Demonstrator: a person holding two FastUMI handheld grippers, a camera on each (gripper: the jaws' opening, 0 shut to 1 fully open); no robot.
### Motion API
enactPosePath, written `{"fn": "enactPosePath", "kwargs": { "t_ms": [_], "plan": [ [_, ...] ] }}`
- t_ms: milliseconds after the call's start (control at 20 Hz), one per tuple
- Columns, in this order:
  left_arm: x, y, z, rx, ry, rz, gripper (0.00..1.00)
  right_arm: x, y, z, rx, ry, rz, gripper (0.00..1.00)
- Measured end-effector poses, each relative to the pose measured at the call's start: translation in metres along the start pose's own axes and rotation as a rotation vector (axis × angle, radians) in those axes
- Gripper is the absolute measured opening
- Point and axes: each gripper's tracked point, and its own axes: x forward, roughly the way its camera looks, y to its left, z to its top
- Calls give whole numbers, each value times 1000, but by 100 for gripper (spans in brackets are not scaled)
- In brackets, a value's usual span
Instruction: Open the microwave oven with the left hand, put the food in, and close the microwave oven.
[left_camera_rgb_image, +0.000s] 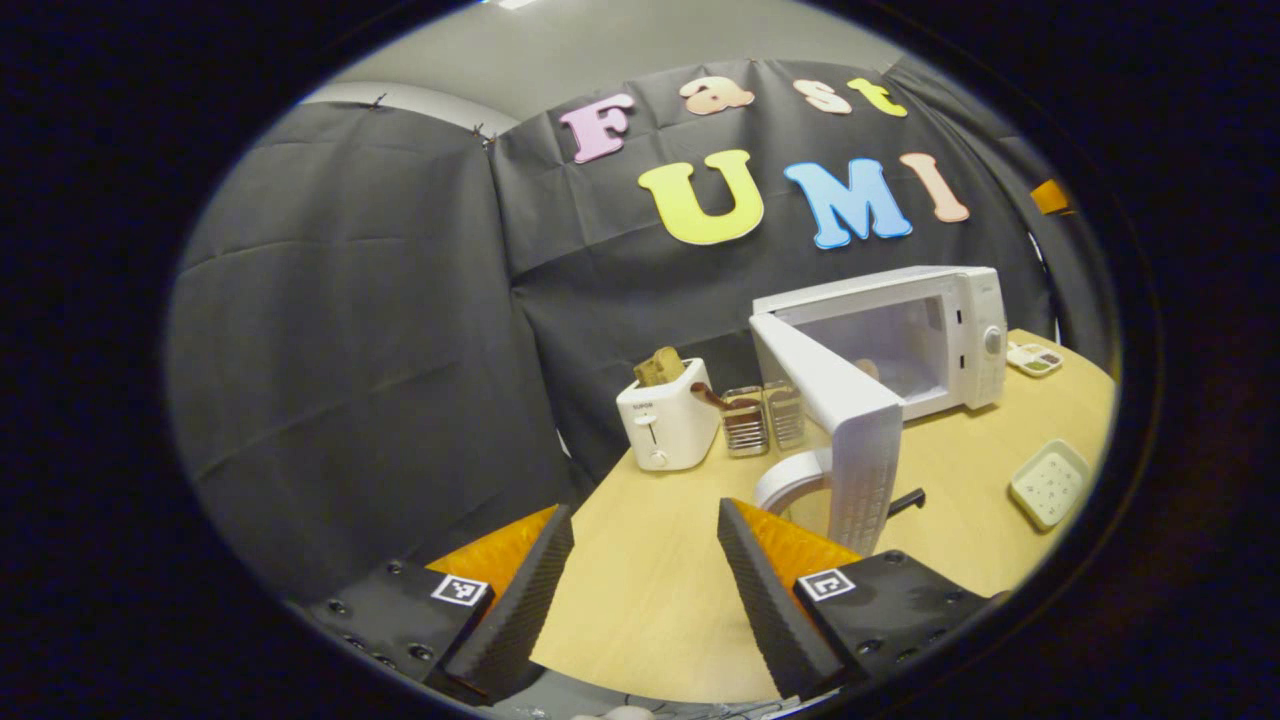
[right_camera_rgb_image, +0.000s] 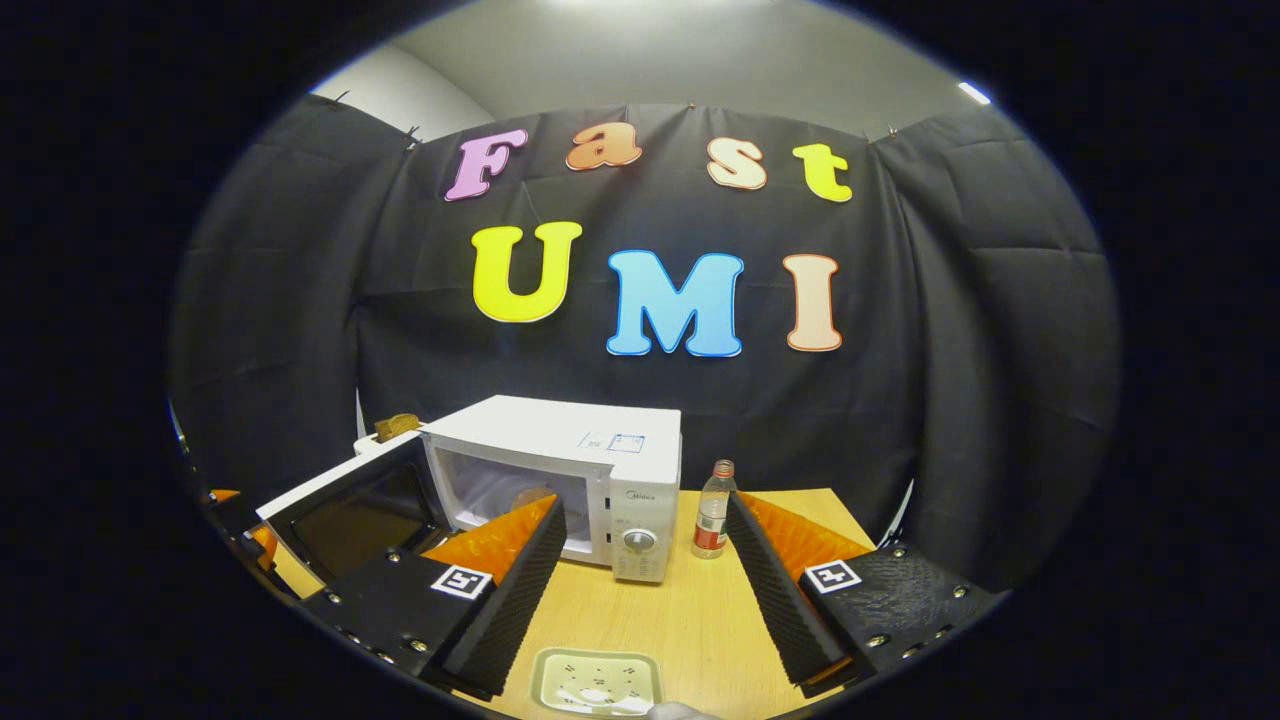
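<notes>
Microwave oven (left_camera_rgb_image: 940, 335) stands on the wooden table (left_camera_rgb_image: 650, 590) with its door (left_camera_rgb_image: 835, 420) swung wide open, and something brownish, perhaps the food (right_camera_rgb_image: 528, 496), lies inside. Left gripper (left_camera_rgb_image: 645, 575) is spread wide and holds nothing, near the door's edge. Right gripper (right_camera_rgb_image: 645, 570) is also wide and without load, above a pale tray (right_camera_rgb_image: 596, 683). A bottle (right_camera_rgb_image: 712, 510) stands just beside the oven, a toaster (left_camera_rgb_image: 665, 420) on its other side.

Your way into the microwave (right_camera_rgb_image: 560, 470) cavity is open; its swung-out door (left_camera_rgb_image: 835, 420) blocks the left side.
</notes>
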Motion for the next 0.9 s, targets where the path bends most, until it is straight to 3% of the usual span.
{"fn": "enactPosePath", "kwargs": {
  "t_ms": [50,400,900],
  "plan": [
    [-2,-5,-3,4,4,-5,95,-1,1,1,2,0,4,98],
    [-14,-72,-1,14,12,-116,95,-2,-15,-3,-19,25,-11,96],
    [-7,-201,38,-56,-21,-300,95,-4,-72,-20,8,84,-92,96]
  ]
}}
